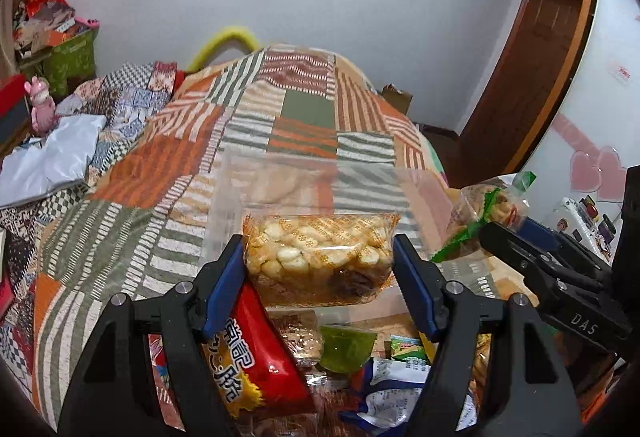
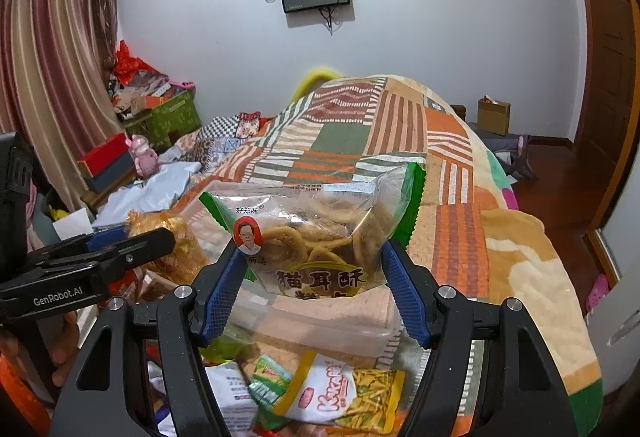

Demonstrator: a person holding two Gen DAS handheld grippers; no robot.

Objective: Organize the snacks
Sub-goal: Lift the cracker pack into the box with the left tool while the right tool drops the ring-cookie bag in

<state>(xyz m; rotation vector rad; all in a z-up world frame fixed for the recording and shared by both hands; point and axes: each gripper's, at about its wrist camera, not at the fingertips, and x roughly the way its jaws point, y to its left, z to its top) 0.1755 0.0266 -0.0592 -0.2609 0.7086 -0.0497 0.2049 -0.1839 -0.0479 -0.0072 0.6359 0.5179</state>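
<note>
Left gripper (image 1: 320, 269): jaws clamped on a clear orange-printed bag of pale puffed bites (image 1: 320, 257), held just above the near edge of the clear plastic box (image 1: 228, 197) on the patchwork bedspread (image 1: 160, 173). Right gripper (image 2: 312, 273): jaws clamped on a green-edged bag of round fried crisps (image 2: 316, 233), also above the box, near its right side. Loose stock heaped just in front of the box: red chip packet (image 1: 256, 361), green jelly cup (image 1: 344, 349), yellow-and-white snack packet (image 2: 344, 393).
</note>
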